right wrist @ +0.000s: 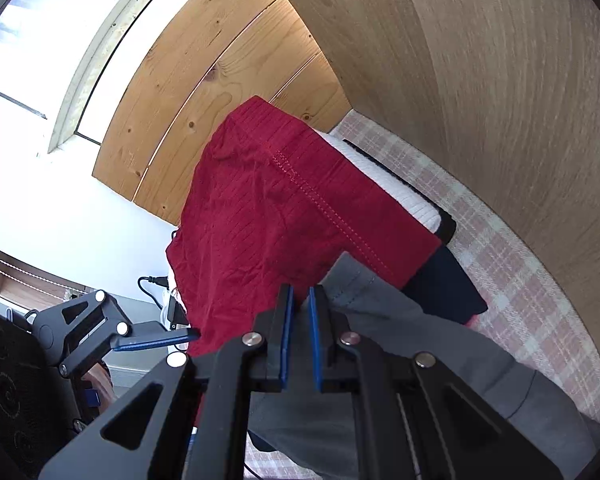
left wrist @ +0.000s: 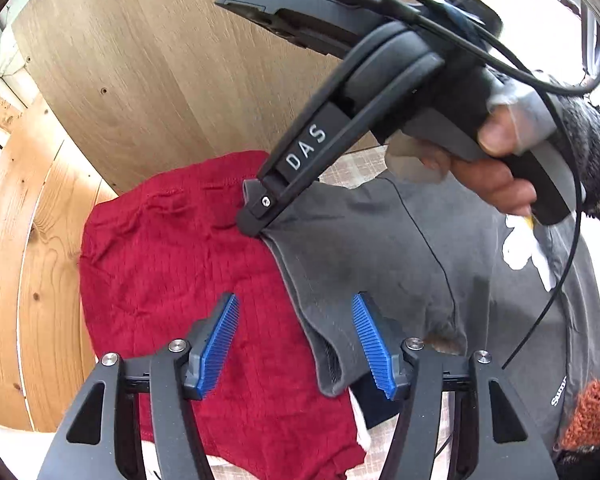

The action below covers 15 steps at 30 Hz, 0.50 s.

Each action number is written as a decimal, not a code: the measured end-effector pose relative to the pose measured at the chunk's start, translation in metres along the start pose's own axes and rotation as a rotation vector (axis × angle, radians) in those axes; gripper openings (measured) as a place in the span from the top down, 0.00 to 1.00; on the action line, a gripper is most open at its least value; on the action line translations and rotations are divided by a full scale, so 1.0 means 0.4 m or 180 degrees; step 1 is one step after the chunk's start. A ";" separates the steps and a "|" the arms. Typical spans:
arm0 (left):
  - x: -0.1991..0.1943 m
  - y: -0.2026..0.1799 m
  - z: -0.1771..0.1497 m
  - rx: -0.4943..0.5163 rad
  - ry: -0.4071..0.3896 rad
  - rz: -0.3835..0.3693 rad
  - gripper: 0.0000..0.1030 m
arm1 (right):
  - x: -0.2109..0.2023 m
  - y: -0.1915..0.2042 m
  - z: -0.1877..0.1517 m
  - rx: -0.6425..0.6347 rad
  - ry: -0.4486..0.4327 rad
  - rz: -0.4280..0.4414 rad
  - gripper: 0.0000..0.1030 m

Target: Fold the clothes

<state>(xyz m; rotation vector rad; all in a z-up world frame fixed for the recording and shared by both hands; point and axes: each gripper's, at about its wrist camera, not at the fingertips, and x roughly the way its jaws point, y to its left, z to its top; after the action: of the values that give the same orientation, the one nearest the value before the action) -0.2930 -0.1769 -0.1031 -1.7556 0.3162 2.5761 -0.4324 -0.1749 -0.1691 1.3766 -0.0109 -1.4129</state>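
A grey T-shirt (left wrist: 400, 248) is being spread across a checked cover (right wrist: 512, 280), with its sleeve lying over a red knitted garment (left wrist: 172, 264) beside it; the red piece is being carried on a small stack of white and dark folded things (right wrist: 440, 280). The sleeve's upper corner is being pinched by the right gripper (left wrist: 249, 224), whose blue pads in the right wrist view are being held nearly together on the grey hem. The left gripper (left wrist: 296, 344) is being held with its jaws spread wide, poised just over the sleeve's lower edge and clamping nothing.

The step in hand is judged to be the folding of this sleeve inward across the shirt's body. For the next move, the lower sleeve edge would be needing a grip from the left gripper, so that both corners are being lifted together and carried over toward the white flower print (left wrist: 528, 248); the red knit beneath is likely being dragged along if the grey cloth is not raised clear of it.

The surface is being bounded by a pale wooden panel (left wrist: 160, 60) and pine boards (right wrist: 204, 92). A bright window (right wrist: 60, 40) is being seen beyond. A hand (left wrist: 496, 168) is being wrapped around the right gripper's handle.
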 end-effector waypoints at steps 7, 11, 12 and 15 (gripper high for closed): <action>0.098 -0.011 0.021 0.0126 0.0227 0.0262 0.75 | -0.035 -0.001 -0.003 -0.0024 -0.0094 0.0037 0.90; 0.074 -0.011 0.012 0.0130 0.0151 0.0237 0.78 | -0.105 -0.012 -0.034 -0.0069 -0.0240 0.0039 0.90; 0.068 -0.014 0.010 0.0153 0.0145 0.0244 0.78 | -0.113 -0.020 -0.043 -0.0049 -0.0251 0.0034 0.89; 0.063 -0.024 0.012 0.0216 0.0164 0.0280 0.76 | -0.140 -0.045 -0.071 0.0011 -0.0284 0.0021 0.89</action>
<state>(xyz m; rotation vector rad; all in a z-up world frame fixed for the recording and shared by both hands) -0.3054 -0.1694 -0.1261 -1.8271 0.4864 2.5481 -0.4403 -0.1126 -0.1512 1.3142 -0.0762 -1.4684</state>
